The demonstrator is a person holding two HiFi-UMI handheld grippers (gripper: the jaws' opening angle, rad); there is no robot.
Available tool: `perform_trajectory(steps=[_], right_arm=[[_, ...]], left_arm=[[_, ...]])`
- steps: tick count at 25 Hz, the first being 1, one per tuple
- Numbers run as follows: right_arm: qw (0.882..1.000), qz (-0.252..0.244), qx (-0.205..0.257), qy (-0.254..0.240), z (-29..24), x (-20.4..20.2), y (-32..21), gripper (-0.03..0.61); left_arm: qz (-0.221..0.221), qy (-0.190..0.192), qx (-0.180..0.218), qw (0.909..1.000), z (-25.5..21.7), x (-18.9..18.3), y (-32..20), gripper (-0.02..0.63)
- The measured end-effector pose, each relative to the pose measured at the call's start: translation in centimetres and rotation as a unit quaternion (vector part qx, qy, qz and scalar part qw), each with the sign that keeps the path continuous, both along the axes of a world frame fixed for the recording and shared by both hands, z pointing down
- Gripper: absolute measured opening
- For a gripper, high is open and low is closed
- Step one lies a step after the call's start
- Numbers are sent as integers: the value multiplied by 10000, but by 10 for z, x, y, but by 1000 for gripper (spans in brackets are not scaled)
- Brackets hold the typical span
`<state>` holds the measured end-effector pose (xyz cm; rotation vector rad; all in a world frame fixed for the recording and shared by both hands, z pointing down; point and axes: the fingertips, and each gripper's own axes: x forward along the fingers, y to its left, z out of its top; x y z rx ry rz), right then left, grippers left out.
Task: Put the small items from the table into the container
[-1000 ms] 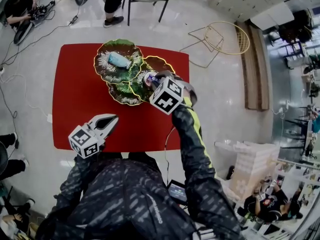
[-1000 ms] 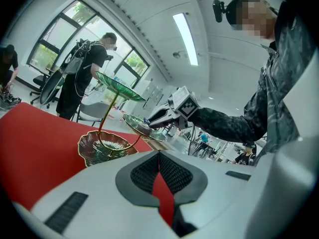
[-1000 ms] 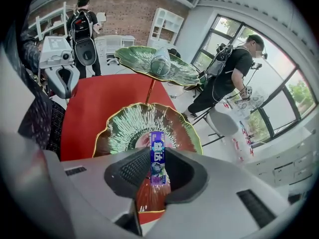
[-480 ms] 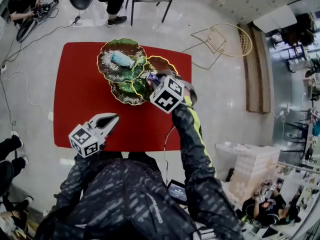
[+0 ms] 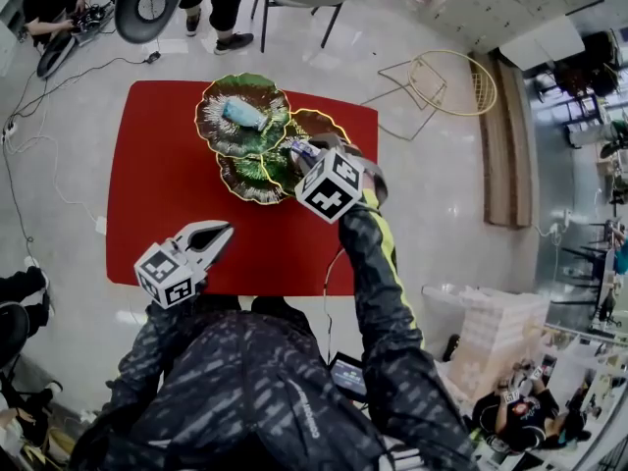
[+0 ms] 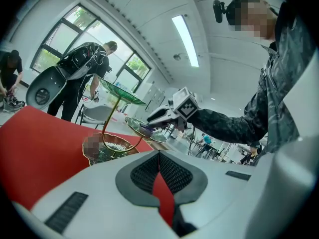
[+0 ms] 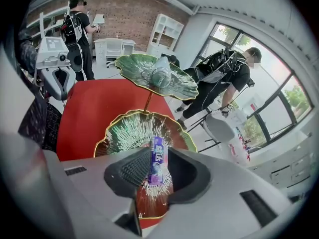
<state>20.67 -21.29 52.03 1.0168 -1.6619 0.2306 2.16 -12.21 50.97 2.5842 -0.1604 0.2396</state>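
A: Head view. What is noted around the leaf stand (image 5: 240, 183)?

B: Three green, gold-rimmed dishes are seen tiered on the red table (image 5: 157, 194), towards its far side. A pale blue item (image 5: 245, 115) is lying in the top dish (image 5: 211, 130). The right gripper (image 5: 299, 151) is held over the stand's middle dish (image 5: 319, 126) and is pointed steeply down. The left gripper (image 5: 224, 231) is kept well apart from the stand, above the table's near edge.

A: Left gripper view?

B: The jaws are seen pressed together at the tips, and nothing is held between them. The stand is viewed from low down, beyond the jaws. Its bottom dish (image 6: 119, 146) is set on the table and the top dish is raised on a curved gold stem. The right gripper is seen just above the middle dish.

A: Right gripper view?

B: A purple packet (image 7: 157, 158) is clamped upright between the pads, with the jaws only narrowly apart around it. It is held over the middle dish, near the centre. Whether the dish is touched cannot be told. The top dish is seen beyond and higher, with the pale blue item resting in it. People (image 7: 227, 83) are noted standing on the floor beyond the stand.
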Motion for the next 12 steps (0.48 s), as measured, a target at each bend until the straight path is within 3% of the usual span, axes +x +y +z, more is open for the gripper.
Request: perform_trajectory(steps=[4,12], right_arm=[[9991,72,426,5,-19,-2,0,95],[9947,83,865,-558,-36,-24,57,94]], left_arm=[[-53,-2,102,9999,-3,-3,2,9],[-363,-12,303,9989,-15,-3,27,11]])
